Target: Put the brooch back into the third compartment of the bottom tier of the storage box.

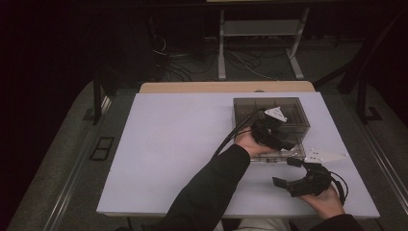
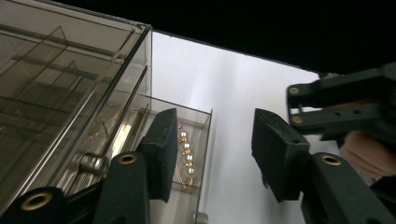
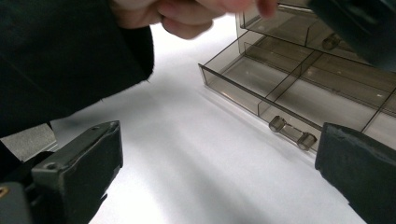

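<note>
A smoky clear drawer box (image 1: pixel 269 111) stands on the right half of the white table (image 1: pixel 168 144). One of its drawers (image 3: pixel 289 79) is pulled out toward me; its divided compartments look bare and its handle (image 3: pixel 292 130) faces forward. In the left gripper view a pearl and gold bracelet (image 2: pixel 187 156) lies in a pulled-out drawer (image 2: pixel 205 140). My left gripper (image 2: pixel 215 130) is open over the front of that drawer, one pad (image 2: pixel 163 149) just beside the bracelet. My right gripper (image 1: pixel 285 172) is wide open and holds nothing, low over the table in front of the box.
The left arm in a dark sleeve (image 1: pixel 211 187) crosses the table's middle toward the box. The table's front edge (image 1: pixel 231 214) lies close under the right hand. Beyond the table are a dark floor, cables and a metal frame (image 1: pixel 260 43).
</note>
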The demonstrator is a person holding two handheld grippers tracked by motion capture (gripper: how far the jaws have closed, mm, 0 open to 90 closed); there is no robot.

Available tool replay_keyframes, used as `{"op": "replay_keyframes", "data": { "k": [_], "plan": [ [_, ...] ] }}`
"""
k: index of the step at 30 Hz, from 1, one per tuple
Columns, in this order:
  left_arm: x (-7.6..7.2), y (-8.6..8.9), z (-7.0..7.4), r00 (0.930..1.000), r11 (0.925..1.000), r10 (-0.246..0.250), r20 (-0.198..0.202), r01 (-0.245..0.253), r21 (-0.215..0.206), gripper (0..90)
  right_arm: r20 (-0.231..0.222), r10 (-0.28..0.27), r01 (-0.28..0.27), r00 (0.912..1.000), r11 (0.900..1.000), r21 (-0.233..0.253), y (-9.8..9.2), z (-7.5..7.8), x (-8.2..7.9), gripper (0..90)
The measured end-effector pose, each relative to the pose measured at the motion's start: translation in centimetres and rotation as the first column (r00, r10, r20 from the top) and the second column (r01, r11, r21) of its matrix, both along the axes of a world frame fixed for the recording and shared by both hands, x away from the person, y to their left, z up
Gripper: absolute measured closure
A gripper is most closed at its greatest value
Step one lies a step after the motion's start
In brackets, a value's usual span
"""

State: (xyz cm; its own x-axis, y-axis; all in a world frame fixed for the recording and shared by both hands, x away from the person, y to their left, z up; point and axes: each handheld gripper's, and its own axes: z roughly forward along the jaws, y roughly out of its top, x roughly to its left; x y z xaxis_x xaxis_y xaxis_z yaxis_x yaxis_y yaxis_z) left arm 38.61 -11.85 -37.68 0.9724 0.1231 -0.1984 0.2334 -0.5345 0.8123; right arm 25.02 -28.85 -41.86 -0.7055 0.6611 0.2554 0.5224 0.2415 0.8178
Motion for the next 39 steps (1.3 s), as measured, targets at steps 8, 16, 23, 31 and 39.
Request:
{"op": "replay_keyframes", "data": {
  "k": [8, 16, 23, 31, 39],
  "plan": [
    [-0.3, 1.9, 0.8, 0.9999, 0.9998, 0.001, -0.015, -0.001, -0.018, 39.4, -0.001, -0.001, 0.001, 1.0000, 1.000, -0.001, 0.0, 0.0, 0.0, 0.3],
    [-0.7, 3.6, 1.6, 0.9997, 0.9993, 0.009, -0.021, -0.010, -0.036, 31.0, -0.005, -0.004, 0.004, 1.0000, 1.000, 0.001, 0.0, 0.0, 0.0, 0.3],
    [-1.3, 5.7, 1.9, 0.9993, 0.9982, 0.027, -0.028, -0.028, -0.052, 22.7, -0.001, -0.003, 0.003, 1.0000, 1.000, 0.000, 0.0, 0.0, 0.0, 0.3],
    [-1.9, 8.5, 2.2, 0.9974, 0.9951, 0.067, -0.026, -0.069, -0.072, 13.8, -0.002, -0.006, 0.006, 1.0000, 1.000, -0.001, 0.1, 0.0, 0.0, 0.3],
    [-2.6, 10.9, 2.2, 0.9920, 0.9899, 0.126, -0.014, -0.126, -0.064, 3.7, 0.000, -0.003, 0.003, 1.0000, 1.000, -0.003, 0.0, 0.0, 0.0, 0.3]
  ]
}}
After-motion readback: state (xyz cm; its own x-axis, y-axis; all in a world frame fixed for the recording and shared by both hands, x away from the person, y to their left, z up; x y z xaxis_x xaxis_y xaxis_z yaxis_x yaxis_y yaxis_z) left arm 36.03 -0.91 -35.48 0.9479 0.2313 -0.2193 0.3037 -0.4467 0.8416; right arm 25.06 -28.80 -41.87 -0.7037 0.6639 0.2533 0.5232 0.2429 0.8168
